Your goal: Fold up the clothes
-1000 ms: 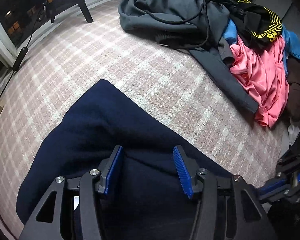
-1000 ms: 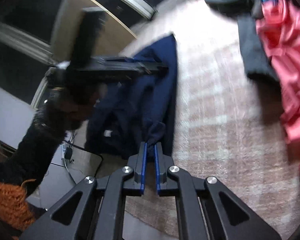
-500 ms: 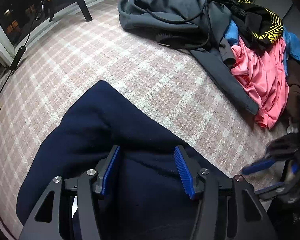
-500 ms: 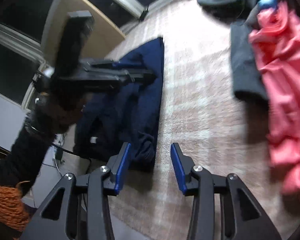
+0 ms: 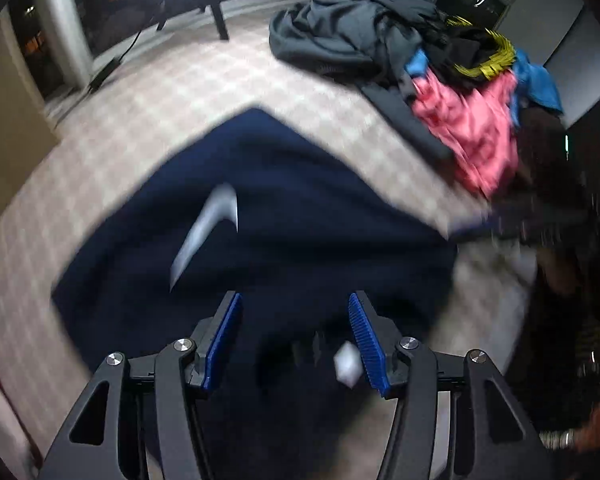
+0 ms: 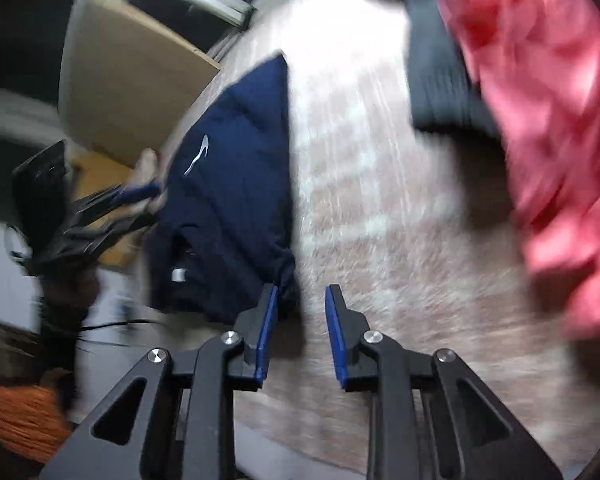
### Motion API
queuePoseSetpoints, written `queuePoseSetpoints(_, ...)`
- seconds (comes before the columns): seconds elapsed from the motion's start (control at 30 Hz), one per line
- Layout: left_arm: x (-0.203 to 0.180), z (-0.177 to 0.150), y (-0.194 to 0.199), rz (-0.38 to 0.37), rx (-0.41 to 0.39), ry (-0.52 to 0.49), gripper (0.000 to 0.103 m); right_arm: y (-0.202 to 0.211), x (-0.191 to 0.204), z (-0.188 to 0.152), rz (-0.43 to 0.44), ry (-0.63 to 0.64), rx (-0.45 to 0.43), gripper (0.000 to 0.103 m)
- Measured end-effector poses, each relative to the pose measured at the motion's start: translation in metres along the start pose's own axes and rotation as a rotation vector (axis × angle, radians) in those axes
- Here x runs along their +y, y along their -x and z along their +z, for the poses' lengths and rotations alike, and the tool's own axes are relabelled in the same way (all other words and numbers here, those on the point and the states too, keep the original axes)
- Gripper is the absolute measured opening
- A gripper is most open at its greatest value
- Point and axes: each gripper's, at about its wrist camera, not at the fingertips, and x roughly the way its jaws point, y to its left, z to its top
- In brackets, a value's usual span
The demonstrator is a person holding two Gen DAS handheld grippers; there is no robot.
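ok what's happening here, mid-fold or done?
Mid-fold, as far as it shows. A person with two handheld grippers is working on the navy garment lying on the checked cloth. The right gripper is opening with nothing between its pads. The left gripper stands open over the garment. A pile of clothes waits behind.

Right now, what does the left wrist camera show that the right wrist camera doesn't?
Only the left wrist view shows the grey hoodie, the black and yellow garment and the blue one. Only the right wrist view shows the person's orange sleeve and the left gripper from outside. Both show the navy garment with its white logo, the pink garment and the checked surface.
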Motion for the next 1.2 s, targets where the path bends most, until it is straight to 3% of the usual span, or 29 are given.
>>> queuePoseSetpoints(0.1, -0.008, -0.031, 0.003, -0.013, -0.011, 0.007, 0.053, 0.005, 0.034, 0.004, 0.037, 0.137, -0.024, 0.025)
queuePoseSetpoints(0.17, -0.024, -0.045, 0.003, -0.011, -0.021, -0.056, 0.053, -0.006, 0.064, 0.003, 0.014, 0.272, 0.008, 0.025)
queuePoseSetpoints(0.37, -0.046, -0.062, -0.026, 0.047, 0.03, -0.233, 0.053, -0.046, 0.096, -0.013, -0.047, 0.46, 0.128, 0.025)
queuePoseSetpoints(0.43, -0.046, -0.064, -0.037, 0.091, 0.065, -0.279, 0.047, -0.054, 0.09, -0.014, -0.057, 0.466, 0.157, 0.025)
queuePoseSetpoints(0.5, -0.038, -0.063, -0.035, 0.07, 0.073, -0.276, 0.032, -0.061, 0.09, -0.014, -0.08, 0.483, 0.184, 0.025)
queuePoseSetpoints(0.63, -0.027, -0.061, -0.027, 0.039, 0.098, -0.288, 0.014, -0.055, 0.096, -0.012, -0.09, 0.485, 0.198, 0.025)
queuePoseSetpoints(0.7, -0.028, -0.06, -0.022, 0.061, 0.109, -0.326, 0.006, -0.052, 0.101, -0.008, -0.097, 0.476, 0.186, 0.025)
queuePoseSetpoints(0.77, -0.03, -0.058, -0.014, 0.06, 0.105, -0.35, 0.006, -0.048, 0.105, -0.004, -0.077, 0.459, 0.169, 0.025)
queuePoseSetpoints(0.83, -0.031, -0.056, -0.004, 0.05, 0.098, -0.367, 0.006, -0.045, 0.108, -0.002, -0.045, 0.437, 0.154, 0.036)
queuePoseSetpoints(0.9, -0.03, -0.056, -0.004, 0.023, 0.093, -0.352, 0.006, -0.054, 0.108, -0.002, -0.025, 0.417, 0.159, 0.04)
queuePoseSetpoints(0.93, -0.03, -0.057, -0.007, 0.0, 0.097, -0.338, 0.006, -0.059, 0.108, -0.002, -0.027, 0.412, 0.169, 0.039)
queuePoseSetpoints(1.03, -0.037, -0.068, -0.036, 0.054, 0.198, -0.392, 0.011, -0.073, 0.11, -0.009, -0.094, 0.446, 0.243, 0.037)
queuePoseSetpoints(1.1, -0.039, -0.068, -0.029, 0.038, 0.178, -0.397, 0.02, -0.067, 0.114, -0.01, -0.09, 0.472, 0.262, 0.036)
queuePoseSetpoints(1.2, -0.033, -0.066, -0.004, 0.001, 0.13, -0.357, 0.021, -0.043, 0.123, -0.004, -0.062, 0.489, 0.206, 0.036)
